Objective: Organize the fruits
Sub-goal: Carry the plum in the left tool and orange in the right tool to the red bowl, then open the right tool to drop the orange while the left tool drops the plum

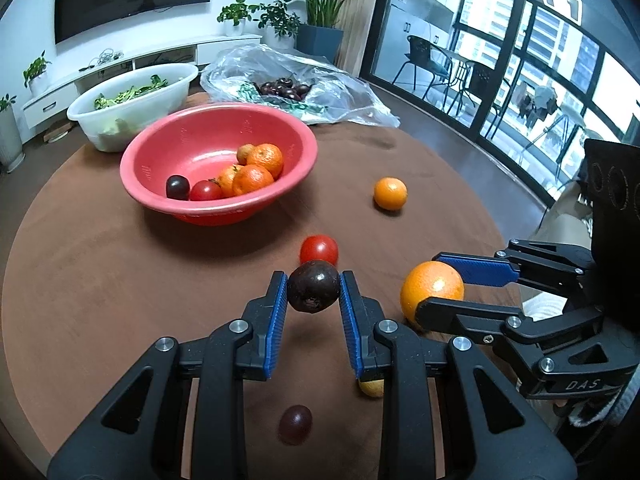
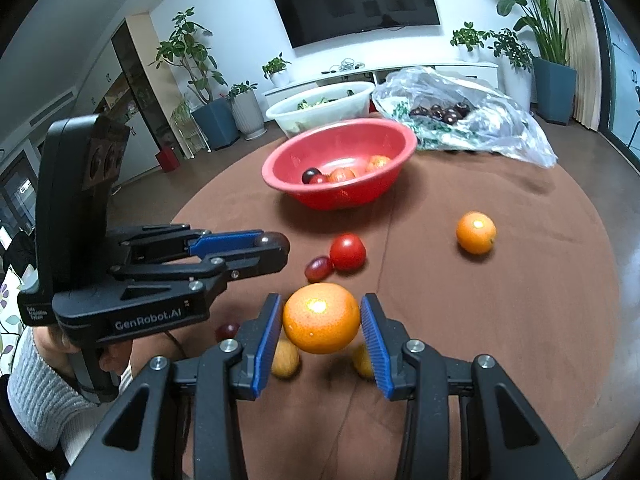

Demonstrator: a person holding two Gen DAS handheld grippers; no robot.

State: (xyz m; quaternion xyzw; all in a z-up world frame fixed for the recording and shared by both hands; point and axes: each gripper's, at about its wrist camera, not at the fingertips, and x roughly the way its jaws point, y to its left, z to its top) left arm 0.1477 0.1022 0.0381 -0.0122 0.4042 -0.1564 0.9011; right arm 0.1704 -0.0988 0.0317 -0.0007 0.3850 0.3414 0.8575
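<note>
- The left gripper [image 1: 313, 292] has its jaws clamped on a dark plum [image 1: 313, 286], lifted above the table [image 1: 120, 280].
- The right gripper [image 2: 322, 320] has its jaws pinching a large orange [image 2: 321, 318], near the red bowl [image 2: 340, 196] of fruit.

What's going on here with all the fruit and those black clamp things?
A person is sorting fruit with two hand-held grippers. The left gripper is shut on a dark plum, and the right gripper brackets a large orange. The red bowl already holds several fruits; a tomato, a small orange and grapes remain on the brown table.
</note>
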